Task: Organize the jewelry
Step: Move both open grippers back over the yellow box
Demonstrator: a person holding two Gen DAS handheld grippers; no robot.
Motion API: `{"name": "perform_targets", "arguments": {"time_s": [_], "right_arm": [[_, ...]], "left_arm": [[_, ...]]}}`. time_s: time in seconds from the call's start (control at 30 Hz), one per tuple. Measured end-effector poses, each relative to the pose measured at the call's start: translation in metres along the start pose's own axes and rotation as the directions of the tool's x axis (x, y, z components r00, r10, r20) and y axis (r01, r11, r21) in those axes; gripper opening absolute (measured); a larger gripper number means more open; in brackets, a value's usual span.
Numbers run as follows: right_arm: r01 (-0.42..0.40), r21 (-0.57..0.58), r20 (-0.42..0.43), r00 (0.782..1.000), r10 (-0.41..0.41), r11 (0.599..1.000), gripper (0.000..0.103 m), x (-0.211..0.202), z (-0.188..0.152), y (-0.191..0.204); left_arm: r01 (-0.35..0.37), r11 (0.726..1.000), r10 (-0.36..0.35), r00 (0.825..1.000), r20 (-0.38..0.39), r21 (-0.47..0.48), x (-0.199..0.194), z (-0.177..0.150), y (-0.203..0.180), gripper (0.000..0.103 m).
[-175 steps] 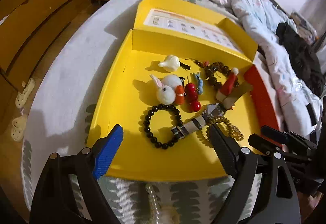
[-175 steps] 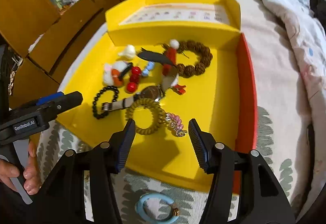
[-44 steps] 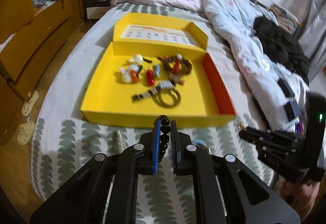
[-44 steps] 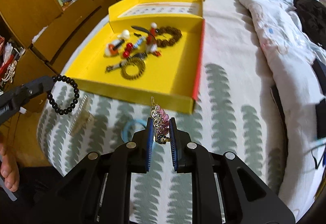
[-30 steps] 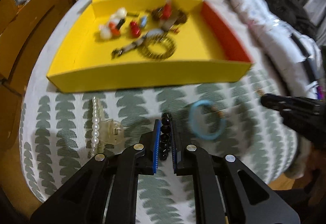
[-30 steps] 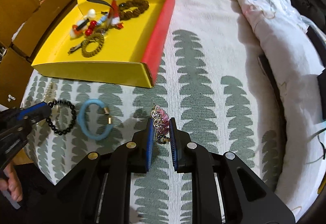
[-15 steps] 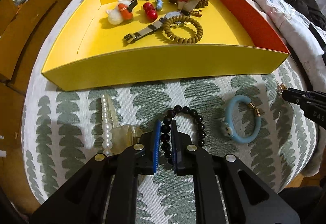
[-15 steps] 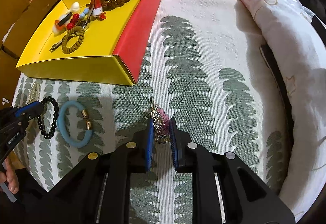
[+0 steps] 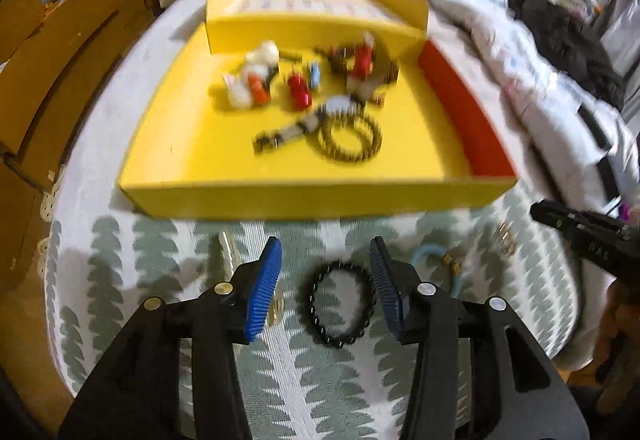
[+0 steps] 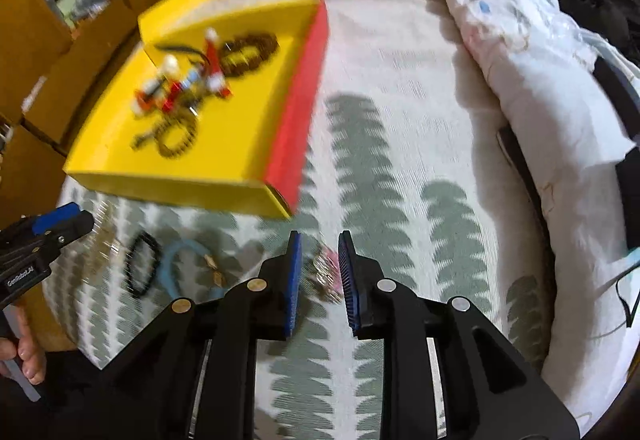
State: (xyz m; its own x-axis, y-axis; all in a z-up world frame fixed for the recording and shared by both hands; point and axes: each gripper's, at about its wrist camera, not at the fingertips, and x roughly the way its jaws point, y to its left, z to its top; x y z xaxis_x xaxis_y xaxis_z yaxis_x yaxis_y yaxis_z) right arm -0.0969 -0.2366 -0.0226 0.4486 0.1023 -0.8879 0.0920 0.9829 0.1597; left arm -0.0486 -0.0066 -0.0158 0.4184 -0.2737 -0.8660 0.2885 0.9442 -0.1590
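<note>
Left gripper: fingers apart, black bracelet lying loose between them on the bedspread.
Right gripper: fingers apart around the pink charm, which rests on the cloth.
Done: four pieces laid near the tray, blue ring among them.
Left: the far pile in the tray.

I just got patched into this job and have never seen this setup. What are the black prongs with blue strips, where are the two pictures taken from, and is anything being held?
The prongs are two hand-held grippers; no robot arm. Each carries a camera looking along its fingers. In the left view, the left gripper stands open over a black bead bracelet lying on the leaf-patterned bedspread. In the right view, the right gripper is open around a pink and silver trinket on the bedspread. Between the two lies a light blue ring. The yellow tray beyond holds more jewelry. Nothing is held.
</note>
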Motion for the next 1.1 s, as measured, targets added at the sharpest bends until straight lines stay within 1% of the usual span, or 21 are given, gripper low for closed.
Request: {"name": "perform_targets", "arguments": {"time_s": [0.07,0.1,0.13,0.17,0.23,0.3,0.37,0.43,0.5,0.57,0.67,0.73,0.83,0.9,1.1], "right_arm": [[-0.023,0.002,0.030,0.999,0.023,1.000,0.024,-0.007,0.005,0.005],[-0.031,0.003,0.041,0.999,0.031,1.000,0.024,-0.010,0.008,0.006],[-0.054,0.006,0.072,0.996,0.053,0.999,0.024,-0.015,0.011,0.008],[-0.064,0.005,0.083,0.995,0.063,0.998,0.024,-0.016,0.015,0.010],[-0.077,0.001,0.088,0.993,0.076,0.997,0.024,-0.016,0.020,0.015],[-0.097,-0.006,0.093,0.991,0.097,0.995,0.024,-0.013,0.025,0.021],[-0.099,-0.011,0.085,0.991,0.099,0.995,0.024,-0.008,0.030,0.028],[-0.117,-0.019,0.084,0.990,0.118,0.993,0.024,-0.003,0.033,0.035],[-0.127,-0.025,0.079,0.988,0.129,0.992,0.024,0.002,0.037,0.042],[-0.132,-0.038,0.070,0.988,0.135,0.990,0.024,0.008,0.041,0.052],[-0.165,-0.061,0.065,0.984,0.168,0.985,0.024,0.017,0.048,0.068],[-0.170,-0.073,0.052,0.983,0.174,0.983,0.024,0.025,0.051,0.077],[-0.177,-0.080,0.027,0.983,0.180,0.981,0.024,0.040,0.058,0.087],[-0.190,-0.087,0.014,0.981,0.191,0.978,0.024,0.050,0.061,0.092],[-0.188,-0.096,-0.010,0.982,0.188,0.977,0.024,0.071,0.072,0.098]], "left_arm": [[-0.016,1.000,0.016,0.999,0.037,-0.009,-0.010,0.008,0.003,0.057],[-0.028,1.000,0.029,0.997,0.064,-0.012,-0.016,0.015,0.005,0.057],[-0.025,1.000,0.026,0.996,0.088,-0.014,-0.021,0.019,0.007,0.057],[-0.023,1.000,0.025,0.994,0.109,-0.019,-0.025,0.022,0.010,0.059],[-0.042,0.998,0.046,0.992,0.117,-0.039,-0.026,0.034,0.017,0.059],[-0.028,0.998,0.034,0.990,0.136,-0.048,-0.028,0.044,0.021,0.059],[-0.036,0.998,0.044,0.986,0.158,-0.052,-0.025,0.048,0.024,0.059],[-0.040,0.998,0.047,0.990,0.136,-0.056,-0.018,0.053,0.025,0.059],[-0.036,0.998,0.042,0.989,0.139,-0.050,-0.011,0.056,0.024,0.059],[-0.063,0.997,0.068,0.991,0.119,-0.044,-0.002,0.057,0.023,0.059],[-0.053,0.998,0.055,0.994,0.093,-0.030,0.012,0.060,0.022,0.059],[-0.063,0.998,0.065,0.995,0.070,-0.026,0.022,0.061,0.023,0.059],[-0.040,0.999,0.041,0.999,0.031,-0.030,0.037,0.064,0.027,0.059],[-0.044,0.999,0.044,0.999,0.000,-0.029,0.047,0.067,0.030,0.059],[-0.046,0.998,0.044,0.997,-0.063,-0.034,0.070,0.073,0.041,0.059]]}}
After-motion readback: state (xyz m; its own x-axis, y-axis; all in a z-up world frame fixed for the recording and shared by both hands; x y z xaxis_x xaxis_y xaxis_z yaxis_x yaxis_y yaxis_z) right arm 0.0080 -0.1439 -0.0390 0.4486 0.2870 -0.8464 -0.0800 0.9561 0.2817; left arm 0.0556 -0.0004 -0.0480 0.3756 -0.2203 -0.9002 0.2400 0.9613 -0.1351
